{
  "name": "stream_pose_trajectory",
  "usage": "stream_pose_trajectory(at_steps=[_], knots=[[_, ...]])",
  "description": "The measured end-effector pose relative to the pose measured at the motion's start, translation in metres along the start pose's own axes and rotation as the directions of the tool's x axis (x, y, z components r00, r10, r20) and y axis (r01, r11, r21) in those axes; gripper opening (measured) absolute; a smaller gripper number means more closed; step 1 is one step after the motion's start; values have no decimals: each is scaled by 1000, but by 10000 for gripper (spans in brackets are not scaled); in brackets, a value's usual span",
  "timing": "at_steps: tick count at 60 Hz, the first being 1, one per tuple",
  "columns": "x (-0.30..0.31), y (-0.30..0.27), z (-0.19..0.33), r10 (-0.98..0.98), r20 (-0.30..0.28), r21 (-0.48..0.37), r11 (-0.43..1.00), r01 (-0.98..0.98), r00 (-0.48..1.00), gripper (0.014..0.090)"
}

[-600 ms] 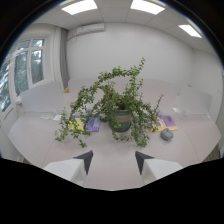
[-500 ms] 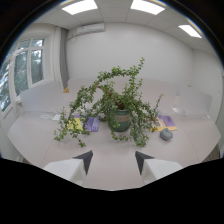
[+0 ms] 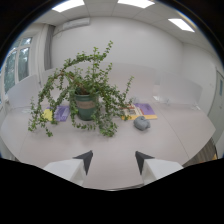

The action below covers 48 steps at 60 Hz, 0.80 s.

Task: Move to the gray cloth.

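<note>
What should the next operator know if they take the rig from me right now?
Tongs: open, empty, held over the white table, nothing between the fingers.
Gray cloth: crumpled on the table, beyond the fingers and off toward the right one, beside the potted plant, in front of a purple item.
Done: the cloth is in sight ahead.
Left: close the gap to the cloth, steering right of the plant's trailing branches.

Hand-held gripper (image 3: 114,161) fingers apart, nothing between; crumpled gray cloth (image 3: 141,123) beyond on white table (image 3: 60,140), right of green-potted trailing plant (image 3: 84,100).
</note>
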Motion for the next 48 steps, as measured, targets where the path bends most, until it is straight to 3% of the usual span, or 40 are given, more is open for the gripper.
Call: stream_pose_trajectory(at_steps=[21,38,48], knots=[[104,9,94,-44,53,-47,998,46,998,842],[138,13,173,-51,111,-58,997,57,992,845],[151,7,212,-61,115,-47,997,67,991,846]])
